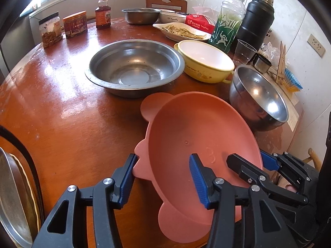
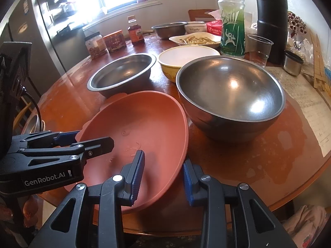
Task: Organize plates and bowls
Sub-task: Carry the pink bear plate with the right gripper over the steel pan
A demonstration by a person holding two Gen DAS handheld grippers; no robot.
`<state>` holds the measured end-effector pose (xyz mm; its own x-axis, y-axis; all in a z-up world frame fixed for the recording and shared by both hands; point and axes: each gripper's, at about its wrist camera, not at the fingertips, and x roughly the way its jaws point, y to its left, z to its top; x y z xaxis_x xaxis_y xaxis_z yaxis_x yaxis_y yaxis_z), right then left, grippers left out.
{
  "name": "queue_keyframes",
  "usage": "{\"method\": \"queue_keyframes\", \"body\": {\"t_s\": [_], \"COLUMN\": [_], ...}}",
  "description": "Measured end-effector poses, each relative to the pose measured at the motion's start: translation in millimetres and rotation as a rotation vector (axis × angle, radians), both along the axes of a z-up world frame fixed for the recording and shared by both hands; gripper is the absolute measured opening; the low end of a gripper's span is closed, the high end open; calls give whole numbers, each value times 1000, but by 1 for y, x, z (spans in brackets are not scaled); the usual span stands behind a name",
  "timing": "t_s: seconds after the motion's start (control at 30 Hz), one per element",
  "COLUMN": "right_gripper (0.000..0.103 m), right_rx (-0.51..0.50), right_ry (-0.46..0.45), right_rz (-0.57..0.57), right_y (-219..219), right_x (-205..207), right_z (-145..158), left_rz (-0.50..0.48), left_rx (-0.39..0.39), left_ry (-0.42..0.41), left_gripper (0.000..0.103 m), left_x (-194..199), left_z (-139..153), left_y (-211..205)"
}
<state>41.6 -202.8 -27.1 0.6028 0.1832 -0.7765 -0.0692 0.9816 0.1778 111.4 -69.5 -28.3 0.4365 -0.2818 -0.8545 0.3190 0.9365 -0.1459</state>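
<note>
Pink plate (image 1: 192, 136) with round ears sits tilted at the near edge of the brown tabletop (image 1: 62, 113), gripped on both sides. Left hand-held gripper (image 1: 163, 177) grasps its left rim, one pad outside, one inside. Right hand-held gripper (image 2: 163, 175) is clamped on its right rim. Just beyond, a wide steel basin (image 1: 134, 66), a yellow bowl (image 1: 204, 62) and a deep steel bowl (image 2: 229, 95) stand close together.
</note>
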Motion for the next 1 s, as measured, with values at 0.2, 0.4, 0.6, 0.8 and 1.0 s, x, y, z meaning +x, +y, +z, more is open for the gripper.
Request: {"method": "queue_keyframes", "body": {"t_s": [0.2, 0.4, 0.6, 0.8, 1.0], "right_gripper": [36, 36, 36, 36, 36], "right_rx": [3, -3, -2, 3, 5], "right_ry": [-18, -31, -66, -85, -115], "right_rz": [17, 35, 62, 106, 172], "right_y": [4, 11, 20, 37, 66], "right_x": [-3, -7, -15, -16, -18], "right_z": [5, 11, 23, 33, 46], "left_rz": [13, 26, 46, 95, 166], "left_rx": [10, 25, 24, 10, 8], "left_ry": [-26, -66, -98, -128, -171], "left_gripper": [50, 50, 50, 50, 50], "left_x": [-6, -18, -33, -42, -53], "left_z": [6, 17, 30, 43, 59], "left_y": [6, 11, 22, 45, 78]}}
